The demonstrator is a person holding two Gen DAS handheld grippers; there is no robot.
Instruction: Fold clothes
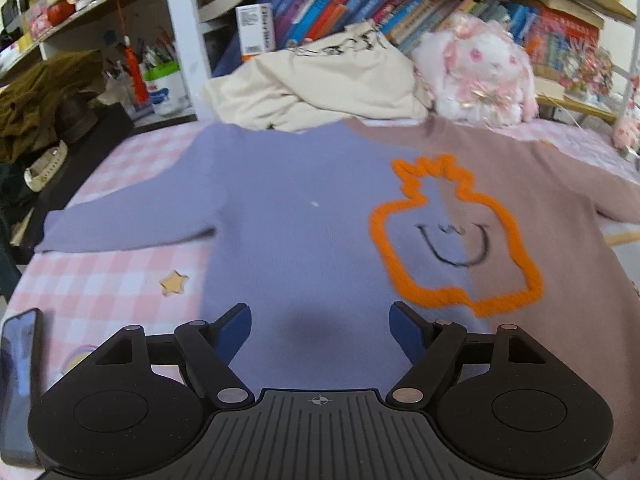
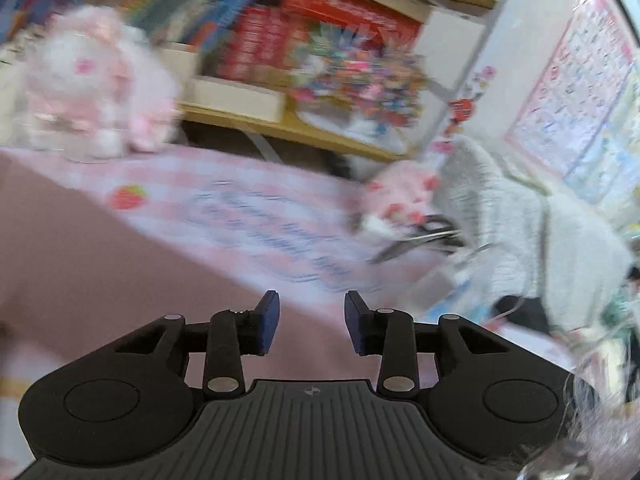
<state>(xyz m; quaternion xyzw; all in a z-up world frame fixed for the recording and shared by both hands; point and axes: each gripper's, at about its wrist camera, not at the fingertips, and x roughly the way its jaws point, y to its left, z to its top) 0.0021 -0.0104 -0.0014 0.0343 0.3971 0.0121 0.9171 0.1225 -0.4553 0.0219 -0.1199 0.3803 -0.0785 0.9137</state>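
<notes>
A sweater (image 1: pixel 304 216), lavender on its left half and dusty pink on its right, lies spread flat on the pink checked tablecloth (image 1: pixel 100 280). An orange outlined smiling figure (image 1: pixel 452 236) marks its chest. My left gripper (image 1: pixel 320 312) hovers over the lower lavender part, jaws wide apart, nothing between them. In the right wrist view the sweater's pink sleeve (image 2: pixel 80 264) runs across the lower left. My right gripper (image 2: pixel 312 304) sits above its edge, jaws partly apart with nothing pinched between them. That view is blurred.
A cream garment (image 1: pixel 320 88) and a white-pink plush toy (image 1: pixel 480 76) lie behind the sweater before bookshelves (image 1: pixel 360 4). A phone (image 1: pixel 20 380) rests at the near left. Scissors (image 2: pixel 420 236), a small pink plush (image 2: pixel 400 192) and a grey fleece (image 2: pixel 520 232) sit to the right.
</notes>
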